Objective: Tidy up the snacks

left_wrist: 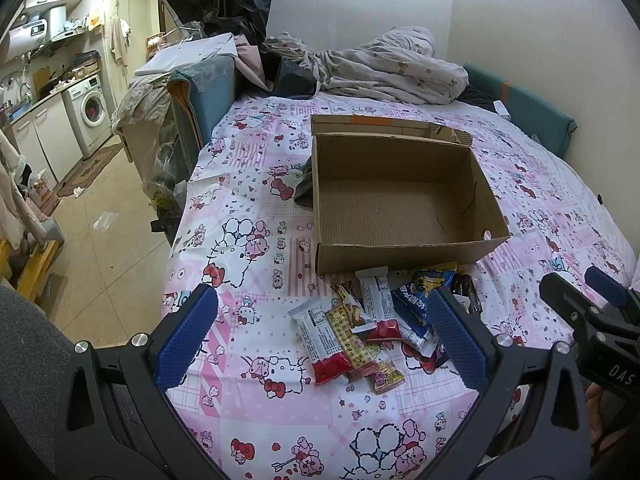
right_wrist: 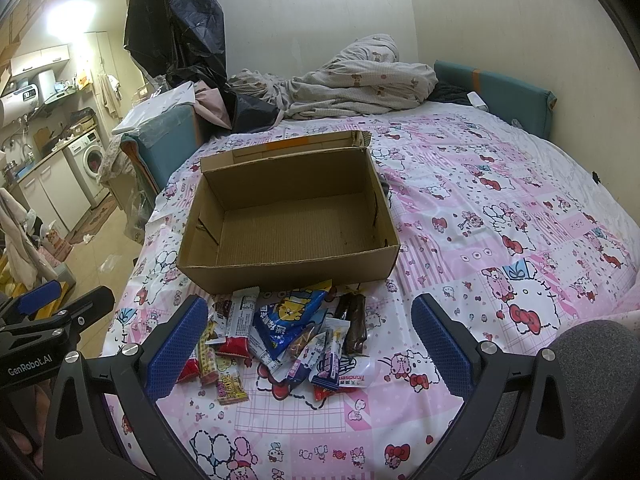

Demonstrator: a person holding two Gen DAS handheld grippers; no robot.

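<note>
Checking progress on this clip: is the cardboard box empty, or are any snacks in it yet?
Empty. Both wrist views show the cardboard box with a bare corrugated floor; the snack packets all lie on the bedsheet in front of it.

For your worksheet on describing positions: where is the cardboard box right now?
The cardboard box sits open on the pink bedsheet, mid-frame in both views, just beyond the pile of snacks.

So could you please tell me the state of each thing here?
Box: open, empty, upright.
Snacks: piled on bed, outside box.
Left gripper: open, empty.
Right gripper: open, empty.
Duvet: crumpled.
</note>
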